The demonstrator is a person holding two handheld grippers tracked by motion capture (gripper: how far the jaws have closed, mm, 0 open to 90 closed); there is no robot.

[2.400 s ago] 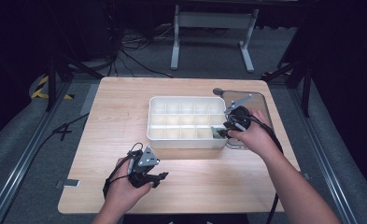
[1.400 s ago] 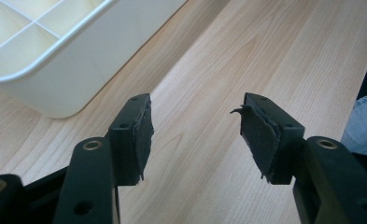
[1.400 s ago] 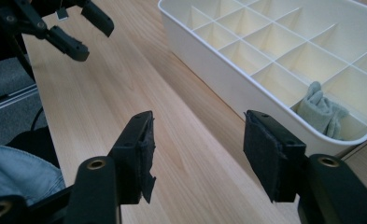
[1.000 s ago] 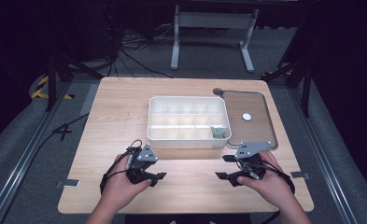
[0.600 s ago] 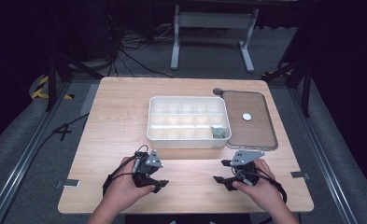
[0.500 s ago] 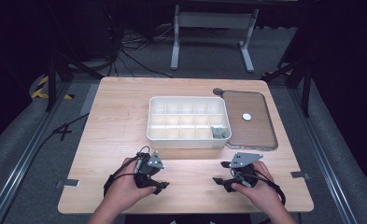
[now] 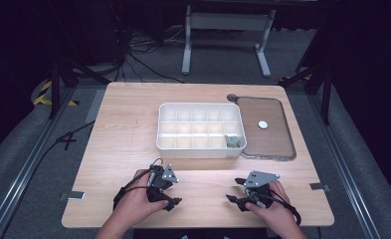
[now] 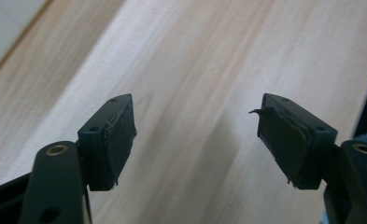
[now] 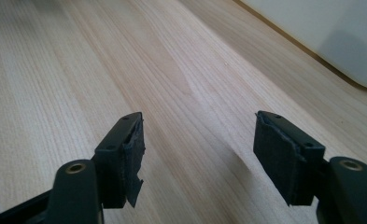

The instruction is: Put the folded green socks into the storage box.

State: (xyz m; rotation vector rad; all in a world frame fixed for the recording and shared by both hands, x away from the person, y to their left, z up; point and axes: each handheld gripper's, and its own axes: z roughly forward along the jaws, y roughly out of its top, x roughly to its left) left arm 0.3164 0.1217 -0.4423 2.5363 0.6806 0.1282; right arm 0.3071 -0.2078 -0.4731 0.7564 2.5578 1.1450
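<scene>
A white compartment box (image 7: 200, 147) stands mid-table, with a small greenish item (image 7: 232, 141) in its near right cell. My left gripper (image 7: 175, 189) lies low over the bare wood near the front edge, jaws pointing right, open and holding nothing. My right gripper (image 7: 234, 189) lies opposite it with jaws pointing left, open and holding nothing. The left gripper (image 8: 195, 121) has only wood grain between its pads, and a corner of the box (image 8: 3, 28) lies at the upper left. In its own view the right gripper (image 9: 197, 135) is wide apart above the wood, with the box wall (image 9: 330, 32) at the upper right.
A brown flat tray (image 7: 275, 144) lies right of the box with a small white disc (image 7: 263, 124) on it. A grey round piece (image 7: 232, 97) sits at the tray's far left corner. Bare wood separates the two grippers. The table's front edge is just behind both hands.
My right gripper has drawn back from the box's right end to the near edge of the table. My left gripper shifted slightly nearer and right. Both stay open.
</scene>
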